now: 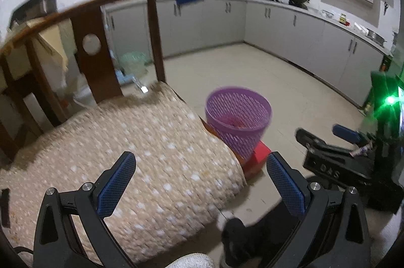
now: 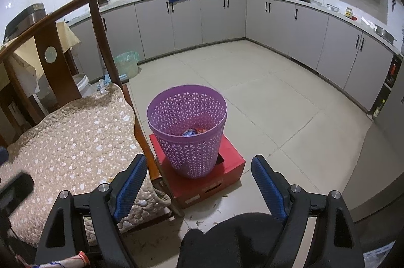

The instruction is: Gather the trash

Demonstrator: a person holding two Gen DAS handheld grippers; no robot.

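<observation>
Purple basket [image 2: 187, 134] stands on a red box [image 2: 202, 175] beside the cushioned chair [image 2: 75, 141], raised within reach; wrappers [image 2: 193, 132] lie inside; left gripper [image 1: 200, 182] and right gripper [image 2: 199, 183] both spread, empty.

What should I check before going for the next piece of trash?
1. Left gripper free: ok, open, nothing between its fingers.
2. Right gripper free: ok, open and unloaded.
3. Purple basket upright on the red box: ok.
4. Room left in the basket: ok, only a few wrappers at the bottom.
5. Next piece located: cannot tell; small scraps lie on the floor near the box, nothing obvious on the cushion.
6. Grippers clear of each other: ok, apart in the left view.
</observation>
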